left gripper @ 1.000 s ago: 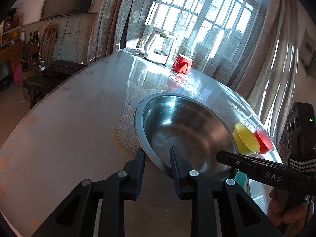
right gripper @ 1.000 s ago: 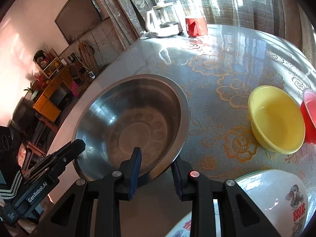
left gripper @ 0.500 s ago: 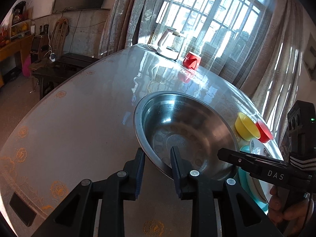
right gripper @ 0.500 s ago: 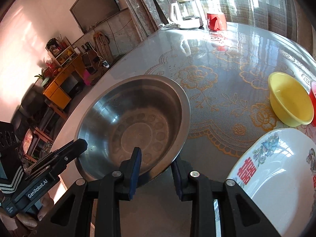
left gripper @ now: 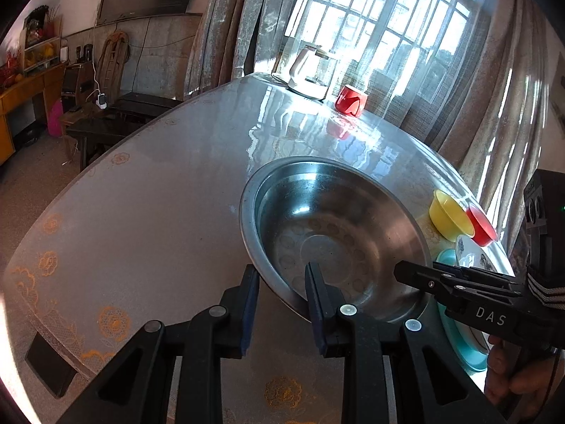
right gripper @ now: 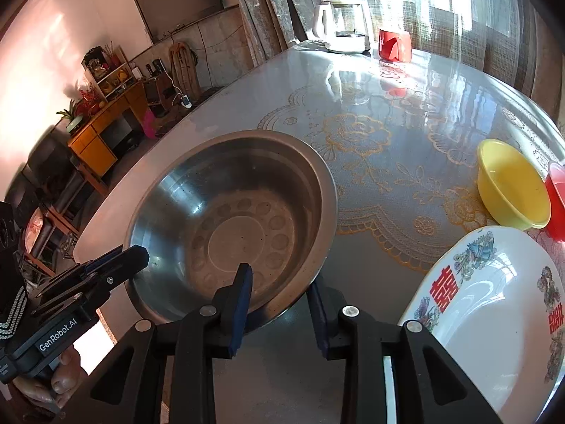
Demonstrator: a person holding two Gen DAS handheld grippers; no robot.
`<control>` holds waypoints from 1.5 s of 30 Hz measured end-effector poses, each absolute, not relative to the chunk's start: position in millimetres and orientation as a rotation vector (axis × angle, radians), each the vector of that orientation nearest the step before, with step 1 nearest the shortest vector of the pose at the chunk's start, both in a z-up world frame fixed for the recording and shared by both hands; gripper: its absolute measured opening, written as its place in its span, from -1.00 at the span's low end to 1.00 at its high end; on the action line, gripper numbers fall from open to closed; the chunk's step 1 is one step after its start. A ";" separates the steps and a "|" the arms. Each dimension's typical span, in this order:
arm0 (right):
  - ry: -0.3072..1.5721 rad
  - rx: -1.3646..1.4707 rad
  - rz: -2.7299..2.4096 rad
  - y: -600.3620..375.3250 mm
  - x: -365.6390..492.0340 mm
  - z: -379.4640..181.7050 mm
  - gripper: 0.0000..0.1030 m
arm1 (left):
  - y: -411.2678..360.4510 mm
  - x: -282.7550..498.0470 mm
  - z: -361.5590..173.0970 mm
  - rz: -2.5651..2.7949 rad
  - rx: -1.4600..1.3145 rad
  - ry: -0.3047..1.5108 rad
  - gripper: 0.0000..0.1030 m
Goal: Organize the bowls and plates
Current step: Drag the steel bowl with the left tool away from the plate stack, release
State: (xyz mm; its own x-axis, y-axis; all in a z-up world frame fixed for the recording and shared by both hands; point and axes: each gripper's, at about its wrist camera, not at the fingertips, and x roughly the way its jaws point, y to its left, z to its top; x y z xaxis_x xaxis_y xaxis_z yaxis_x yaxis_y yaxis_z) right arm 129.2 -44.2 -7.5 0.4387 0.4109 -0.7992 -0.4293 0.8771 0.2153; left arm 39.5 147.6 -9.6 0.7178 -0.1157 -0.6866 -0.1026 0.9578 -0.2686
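Claws grip our steel basin [left gripper: 332,233] by its rim: left claw [left gripper: 280,300] at 7 o'clock, right claw [right gripper: 279,300] at 5, carrying above the desk [left gripper: 141,212]. Next, we likely lower it level.

Steel bowl [right gripper: 229,219]; yellow bowl [right gripper: 512,183]; floral plate [right gripper: 494,318].

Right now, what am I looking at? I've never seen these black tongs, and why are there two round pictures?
No robot: a person holds a two-finger clamp in each hand, each with a fisheye camera looking along its fingers. One picture is from the left gripper, the other from the right gripper. Both pinch opposite sides of a big steel basin's rim. On the glass-topped table are a yellow bowl, a red bowl, a white printed plate, a kettle and a red cup.
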 end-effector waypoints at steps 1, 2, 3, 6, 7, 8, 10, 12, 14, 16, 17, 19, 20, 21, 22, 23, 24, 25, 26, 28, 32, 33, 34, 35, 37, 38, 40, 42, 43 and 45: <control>0.989 -0.019 0.520 -44.0 129.0 -8.0 -0.36 | 146.3 39.2 -8.8 -0.002 -0.288 0.770 -0.46; 0.991 -0.016 0.518 -45.0 129.5 -8.9 -0.36 | 145.4 39.6 -8.3 0.001 -0.280 0.768 -0.46; 0.991 -0.013 0.516 -45.8 129.5 -9.2 -0.36 | 144.6 40.0 -7.9 0.003 -0.274 0.767 -0.46; 0.983 -0.022 0.513 -45.5 127.8 -9.1 -0.36 | 144.4 40.6 -8.3 0.010 -0.270 0.771 -0.45; 0.981 -0.019 0.514 -46.0 126.9 -10.0 -0.36 | 144.2 40.4 -8.2 0.015 -0.265 0.772 -0.43; 0.981 -0.014 0.516 -46.5 127.1 -9.8 -0.36 | 143.6 40.3 -8.0 0.021 -0.259 0.771 -0.42; 0.978 0.003 0.519 -48.9 126.7 -10.0 -0.33 | 142.6 39.0 -7.1 0.034 -0.242 0.766 -0.40; 0.968 0.023 0.521 -51.7 126.0 -8.7 -0.29 | 141.3 36.2 -5.5 0.065 -0.205 0.752 -0.39; 0.958 0.040 0.521 -54.8 125.8 -6.6 -0.26 | 138.6 32.8 -1.9 0.104 -0.150 0.721 -0.40; 0.951 0.053 0.517 -58.3 125.1 -6.6 -0.25 | 139.2 30.6 0.9 0.105 -0.146 0.709 -0.40; 0.950 0.060 0.515 -60.0 125.0 -6.5 -0.24 | 140.3 29.9 1.6 0.104 -0.148 0.706 -0.40; 0.951 0.073 0.510 -62.5 125.9 -7.3 -0.24 | 140.7 29.0 3.7 0.115 -0.141 0.697 -0.40; 0.950 0.080 0.507 -64.6 125.7 -7.7 -0.23 | 141.0 27.9 4.8 0.119 -0.136 0.691 -0.40; 0.949 0.087 0.505 -66.3 125.6 -7.4 -0.23 | 141.5 26.6 5.6 0.122 -0.133 0.687 -0.40; 0.946 0.092 0.504 -68.2 125.3 -7.2 -0.23 | 142.1 26.2 6.2 0.125 -0.132 0.685 -0.40; 0.944 0.096 0.503 -70.0 124.9 -6.7 -0.23 | 141.8 25.3 7.0 0.128 -0.132 0.683 -0.40; 0.942 0.100 0.500 -71.3 124.7 -5.7 -0.23 | 142.2 24.6 7.8 0.132 -0.131 0.681 -0.40; 0.940 0.104 0.497 -72.2 124.5 -5.1 -0.23 | 142.0 23.0 9.0 0.137 -0.129 0.677 -0.40; 0.938 0.109 0.495 -73.6 124.4 -4.8 -0.23 | 141.7 22.1 10.2 0.141 -0.124 0.672 -0.40; 0.935 0.122 0.491 -77.1 124.4 -4.5 -0.23 | 140.3 20.8 13.2 0.147 -0.113 0.660 -0.40; 0.923 0.142 0.488 -82.0 121.8 -2.0 -0.23 | 135.9 19.3 18.7 0.150 -0.092 0.642 -0.40; 0.919 0.147 0.488 -84.1 121.4 -1.4 -0.23 | 135.1 19.2 19.5 0.150 -0.088 0.641 -0.40; 0.916 0.150 0.489 -85.1 120.8 -0.4 -0.23 | 134.1 19.0 20.1 0.149 -0.085 0.640 -0.40; 0.914 0.154 0.488 -86.4 120.1 0.2 -0.23 | 133.1 18.9 20.8 0.146 -0.082 0.639 -0.40; 0.909 0.162 0.486 -90.2 120.1 1.6 -0.23 | 130.8 18.4 22.1 0.142 -0.073 0.635 -0.40; 0.905 0.168 0.484 -92.2 119.9 2.1 -0.23 | 129.6 17.6 22.8 0.141 -0.069 0.633 -0.40; 0.900 0.180 0.479 -96.2 120.4 3.5 -0.23 | 127.1 17.8 24.2 0.138 -0.059 0.631 -0.40; 0.896 0.193 0.474 -100.3 120.5 4.4 -0.23 | 124.3 17.6 25.4 0.134 -0.051 0.629 -0.40; 0.893 0.198 0.472 -102.3 120.6 4.7 -0.23 | 123.0 18.1 25.8 0.131 -0.047 0.630 -0.40; 0.888 0.209 0.467 -106.4 121.3 5.1 -0.23 | 120.4 17.3 27.0 0.128 -0.039 0.629 -0.40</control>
